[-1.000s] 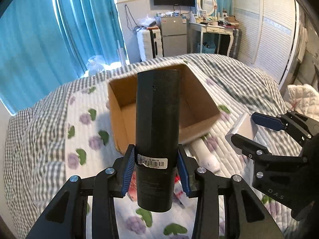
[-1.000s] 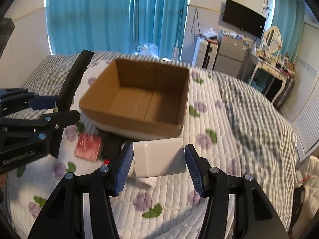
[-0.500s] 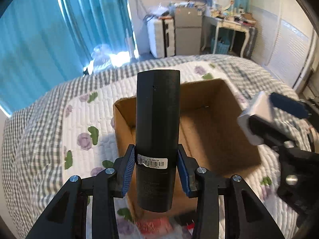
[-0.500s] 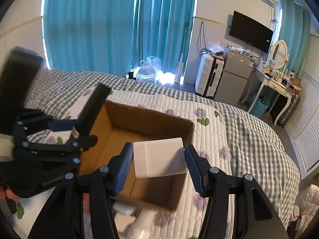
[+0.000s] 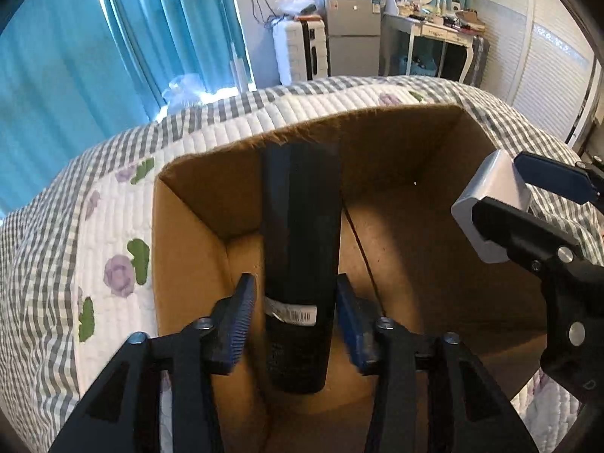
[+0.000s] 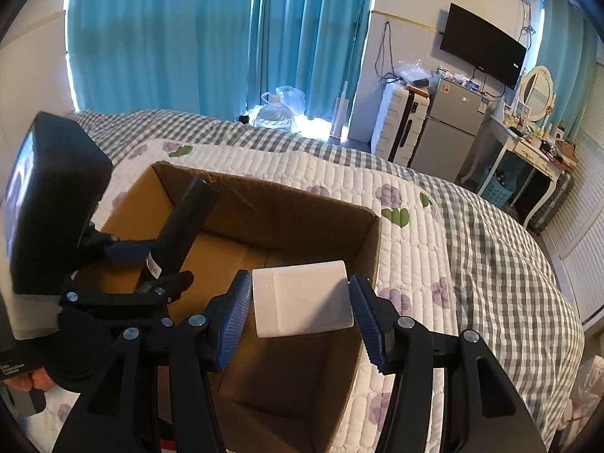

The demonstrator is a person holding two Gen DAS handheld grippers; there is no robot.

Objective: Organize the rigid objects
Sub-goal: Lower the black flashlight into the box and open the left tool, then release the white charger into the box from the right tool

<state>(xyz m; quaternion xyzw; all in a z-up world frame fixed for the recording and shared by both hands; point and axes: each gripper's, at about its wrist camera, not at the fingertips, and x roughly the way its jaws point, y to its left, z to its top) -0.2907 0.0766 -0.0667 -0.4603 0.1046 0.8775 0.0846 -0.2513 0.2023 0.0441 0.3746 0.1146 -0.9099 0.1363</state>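
Since a second ago both grippers have moved over the cardboard box (image 5: pixel 196 249). The left gripper (image 5: pixel 298 317) now shows gaps beside the black tube (image 5: pixel 300 234), apparently released. The right gripper (image 6: pixel 302 305) clamps the white block (image 6: pixel 302 302) above the box.

The left hand-held gripper (image 5: pixel 298 321) has its blue pads parted, small gaps on both sides. The right hand-held gripper (image 6: pixel 302 311) reaches forward beside it, pads pressed inward.

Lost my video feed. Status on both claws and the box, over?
Left claw open around black tube, over cardboard box. Right claw gripping white block above box. Nothing blocking.
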